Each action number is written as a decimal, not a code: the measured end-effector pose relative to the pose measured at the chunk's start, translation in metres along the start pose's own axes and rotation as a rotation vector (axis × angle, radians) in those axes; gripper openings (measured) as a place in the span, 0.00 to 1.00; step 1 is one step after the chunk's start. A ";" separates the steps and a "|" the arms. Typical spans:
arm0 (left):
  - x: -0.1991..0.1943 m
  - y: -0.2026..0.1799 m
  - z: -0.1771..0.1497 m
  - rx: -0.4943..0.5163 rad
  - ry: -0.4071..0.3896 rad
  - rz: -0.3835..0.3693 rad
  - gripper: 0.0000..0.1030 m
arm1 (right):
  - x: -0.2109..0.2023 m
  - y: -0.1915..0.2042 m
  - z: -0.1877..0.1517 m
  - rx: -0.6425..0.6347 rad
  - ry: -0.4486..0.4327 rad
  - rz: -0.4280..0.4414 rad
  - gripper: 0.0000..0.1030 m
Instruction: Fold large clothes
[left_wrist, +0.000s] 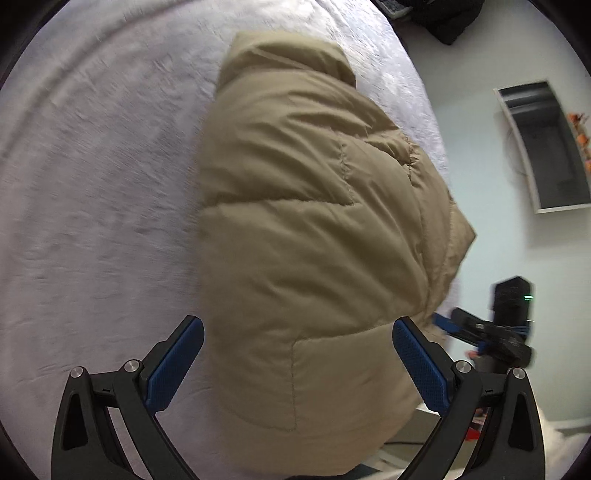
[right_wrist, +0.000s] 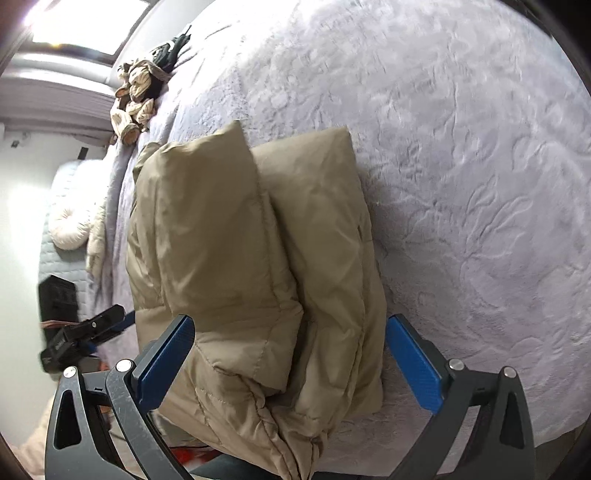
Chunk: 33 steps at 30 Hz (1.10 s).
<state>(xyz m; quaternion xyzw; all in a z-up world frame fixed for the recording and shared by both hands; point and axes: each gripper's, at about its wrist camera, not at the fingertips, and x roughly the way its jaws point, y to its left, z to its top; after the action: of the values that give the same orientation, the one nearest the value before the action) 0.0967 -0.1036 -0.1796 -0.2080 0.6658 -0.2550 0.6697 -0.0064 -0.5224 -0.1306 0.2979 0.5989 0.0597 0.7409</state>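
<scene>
Blue-padded jaws of our right gripper (right_wrist: 290, 354) stand spread wide and released around the near end of the tan puffer jacket (right_wrist: 255, 258), pads off the fabric. Our left gripper (left_wrist: 297, 363) is likewise open, holding nothing. We see the jacket folded in a thick bundle on the bed (right_wrist: 461, 166), near its edge. Unheld, its springy padding could puff the fold open, or the overhanging end could slide off.

Even, soft daylight; window (right_wrist: 74, 26) glare upper left in right view; motion blur; dark fisheye-curved edges.
</scene>
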 end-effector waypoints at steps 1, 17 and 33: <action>0.004 0.004 0.003 -0.009 0.005 -0.018 0.99 | 0.003 -0.003 0.003 0.001 0.009 0.005 1.00; 0.071 0.040 0.022 -0.104 0.084 -0.215 1.00 | 0.090 -0.030 0.046 -0.003 0.193 0.288 1.00; 0.022 0.004 0.041 0.056 0.045 -0.232 0.94 | 0.085 0.043 0.042 0.043 0.097 0.304 0.70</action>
<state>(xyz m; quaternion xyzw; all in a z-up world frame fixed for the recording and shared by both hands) 0.1373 -0.1167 -0.1986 -0.2590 0.6445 -0.3540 0.6262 0.0670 -0.4649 -0.1764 0.3977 0.5831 0.1728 0.6870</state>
